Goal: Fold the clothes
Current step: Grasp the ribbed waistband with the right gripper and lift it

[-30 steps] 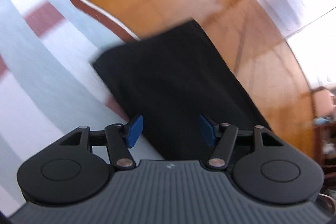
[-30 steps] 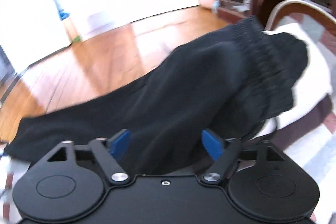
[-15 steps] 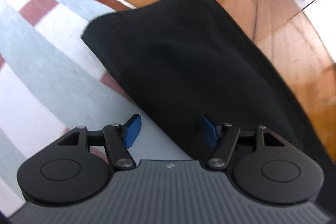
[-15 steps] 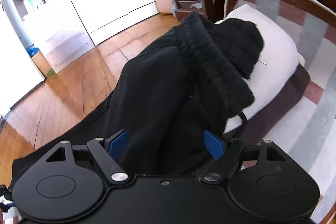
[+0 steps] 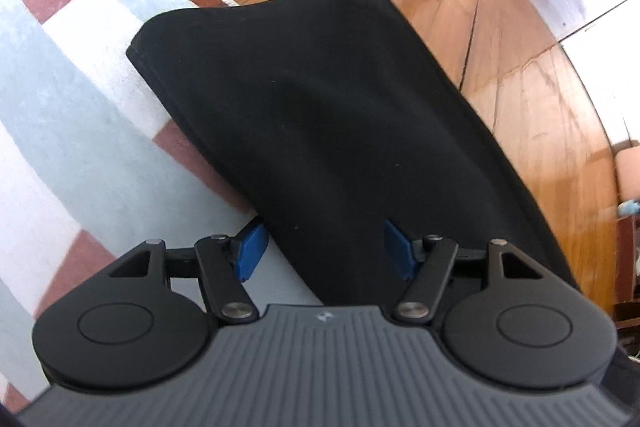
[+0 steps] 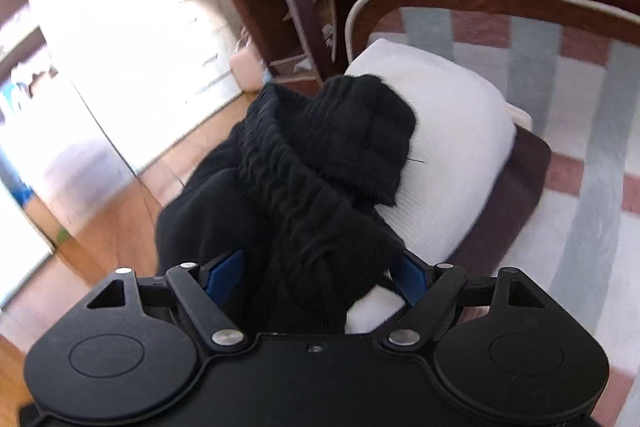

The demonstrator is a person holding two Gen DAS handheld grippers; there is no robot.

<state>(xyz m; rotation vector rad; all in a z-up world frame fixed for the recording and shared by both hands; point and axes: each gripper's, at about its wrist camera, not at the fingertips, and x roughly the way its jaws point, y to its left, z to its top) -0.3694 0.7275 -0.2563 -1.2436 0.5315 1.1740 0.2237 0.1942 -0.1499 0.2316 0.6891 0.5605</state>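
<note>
Your left wrist view: close, steeply downward past its fingers point(image 5: 250, 253). Right: shallower, roomward. Shared ahead: black garment point(image 5: 320, 115), striped rug point(image 5: 60, 99).

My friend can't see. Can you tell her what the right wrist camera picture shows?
Black clothing with a ribbed waistband is bunched up between the closing blue fingers of the right gripper. Its far end drapes over a folded white garment on a striped rug, with wooden floor to the left.

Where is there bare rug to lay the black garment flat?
Free: striped rug left of the black garment, and rug right of the white cushion. Crowded: the cushion end, where the bunched waistband sits.
</note>
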